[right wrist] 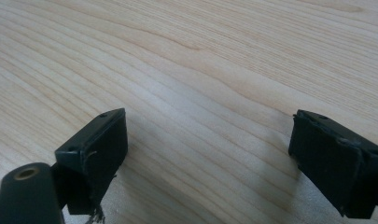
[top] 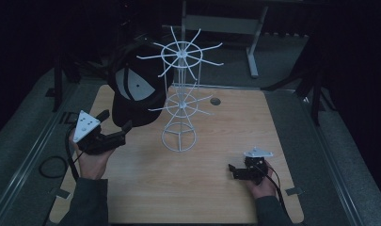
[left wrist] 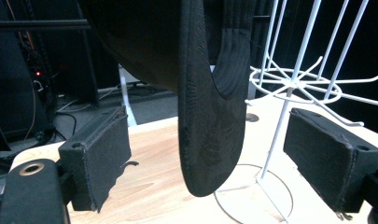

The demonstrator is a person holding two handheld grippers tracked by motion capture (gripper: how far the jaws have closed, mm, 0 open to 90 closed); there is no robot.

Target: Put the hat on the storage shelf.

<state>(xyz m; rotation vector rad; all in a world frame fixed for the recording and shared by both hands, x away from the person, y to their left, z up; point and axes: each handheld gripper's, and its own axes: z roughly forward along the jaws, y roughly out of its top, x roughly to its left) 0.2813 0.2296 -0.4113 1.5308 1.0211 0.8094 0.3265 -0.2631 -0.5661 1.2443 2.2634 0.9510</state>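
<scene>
Here the left tongs (top: 115,119) stand wide open, gripping nothing — a black cap (top: 131,89) hangs from an arm of the white wire rack (top: 180,101) just ahead of them. In the left gripper view the cap's brim (left wrist: 210,116) points straight down between the spread jaws, its long axis upright, clear of both pads. The right tongs (top: 231,170) sit low over the wooden worktop (top: 202,188), well apart from the rack — jaws wide open too, bare wood between them.
</scene>
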